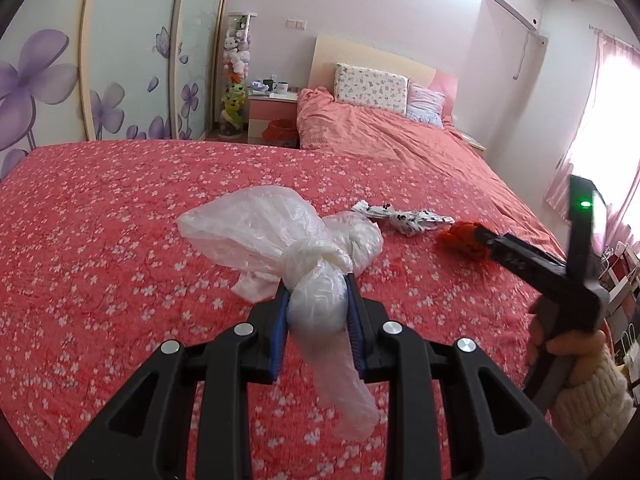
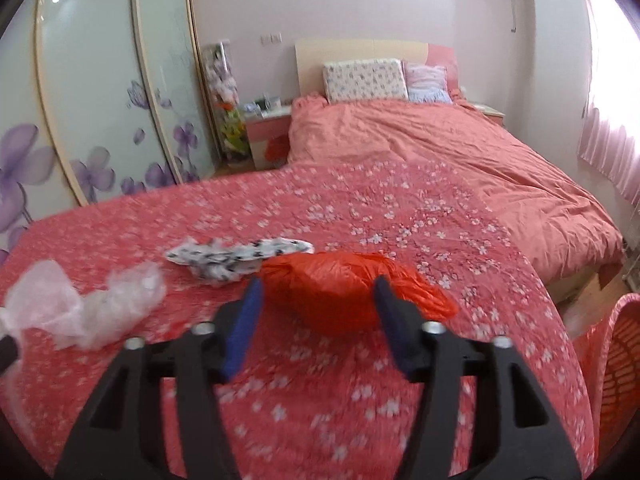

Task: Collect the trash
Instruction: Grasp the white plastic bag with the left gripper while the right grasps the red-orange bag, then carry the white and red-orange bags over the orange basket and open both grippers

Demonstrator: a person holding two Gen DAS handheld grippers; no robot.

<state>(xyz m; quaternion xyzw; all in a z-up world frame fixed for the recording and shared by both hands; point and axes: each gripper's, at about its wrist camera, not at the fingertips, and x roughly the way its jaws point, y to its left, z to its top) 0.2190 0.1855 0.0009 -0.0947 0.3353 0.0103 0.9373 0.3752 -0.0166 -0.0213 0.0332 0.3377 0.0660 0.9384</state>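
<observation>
Left gripper [image 1: 318,304]: I pinch the knotted clear bag [image 1: 288,240], to carry it off.
Right gripper [image 2: 316,312]: spread around the red bag [image 2: 340,288] at twelve o'clock, ready to grasp.

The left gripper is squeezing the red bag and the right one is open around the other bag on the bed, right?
Not quite: the left gripper squeezes the clear white bag, as the left wrist view shows. The right gripper is open around the red bag on the bed.
</observation>
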